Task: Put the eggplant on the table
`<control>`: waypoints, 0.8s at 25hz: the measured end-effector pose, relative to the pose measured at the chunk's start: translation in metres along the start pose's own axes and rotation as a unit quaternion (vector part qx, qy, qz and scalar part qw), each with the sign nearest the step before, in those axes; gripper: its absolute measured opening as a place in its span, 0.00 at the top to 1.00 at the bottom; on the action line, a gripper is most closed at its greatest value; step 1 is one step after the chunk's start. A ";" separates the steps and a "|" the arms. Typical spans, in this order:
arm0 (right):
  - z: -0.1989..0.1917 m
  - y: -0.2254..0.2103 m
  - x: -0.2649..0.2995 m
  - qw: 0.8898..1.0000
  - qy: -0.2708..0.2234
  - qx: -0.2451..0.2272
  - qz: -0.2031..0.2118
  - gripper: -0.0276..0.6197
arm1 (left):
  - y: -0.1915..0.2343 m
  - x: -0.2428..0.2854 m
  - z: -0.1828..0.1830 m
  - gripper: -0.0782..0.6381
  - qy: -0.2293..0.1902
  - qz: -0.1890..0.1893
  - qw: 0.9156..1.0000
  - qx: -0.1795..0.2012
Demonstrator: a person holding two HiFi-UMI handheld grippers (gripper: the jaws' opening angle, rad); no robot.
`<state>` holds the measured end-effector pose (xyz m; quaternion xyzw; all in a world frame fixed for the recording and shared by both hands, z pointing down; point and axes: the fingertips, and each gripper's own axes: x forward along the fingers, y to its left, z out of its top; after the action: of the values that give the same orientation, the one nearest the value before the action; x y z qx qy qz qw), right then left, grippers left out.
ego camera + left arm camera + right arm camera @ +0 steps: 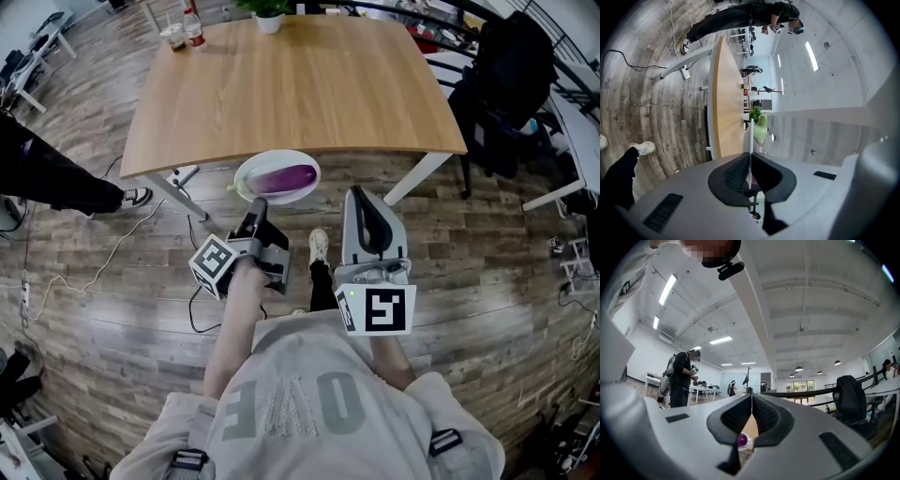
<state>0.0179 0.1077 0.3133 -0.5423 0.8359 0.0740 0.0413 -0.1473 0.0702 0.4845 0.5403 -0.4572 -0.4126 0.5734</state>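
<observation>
A purple eggplant (286, 177) lies on a white plate (246, 172), held over the floor just short of the wooden table's (291, 84) near edge. My left gripper (255, 208) is shut on the plate's near rim. In the left gripper view the plate (751, 136) shows edge-on as a thin white line between the shut jaws of my left gripper (750, 161), with the eggplant's green stem (761, 130) beyond. My right gripper (361, 202) hangs to the right of the plate, shut and holding nothing. In the right gripper view the eggplant (742, 440) peeks out below the touching tips of my right gripper (752, 401).
On the table's far edge stand a bottle (193, 28), a cup (173, 37) and a potted plant (269, 17). A black chair with a bag (511, 84) stands at the table's right. A bystander's leg (66, 183) and a cable (103, 267) are on the floor at left.
</observation>
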 end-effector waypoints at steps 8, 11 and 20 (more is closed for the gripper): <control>-0.014 -0.053 0.130 0.999 -0.001 -0.019 0.036 0.93 | -0.034 0.107 0.052 0.87 -0.053 -0.013 0.998 0.011; -0.020 -0.074 0.175 0.999 0.004 -0.019 0.048 0.93 | -0.051 0.149 0.072 0.86 -0.072 -0.025 0.997 0.019; -0.038 -0.108 0.281 0.998 0.008 -0.021 0.063 0.93 | -0.068 0.253 0.106 0.86 -0.085 -0.042 0.995 0.020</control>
<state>0.0017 -0.1951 0.2999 -0.4898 0.8670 0.0898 0.0179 -0.1877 -0.2056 0.4364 0.5336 -0.4889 -0.4715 0.5038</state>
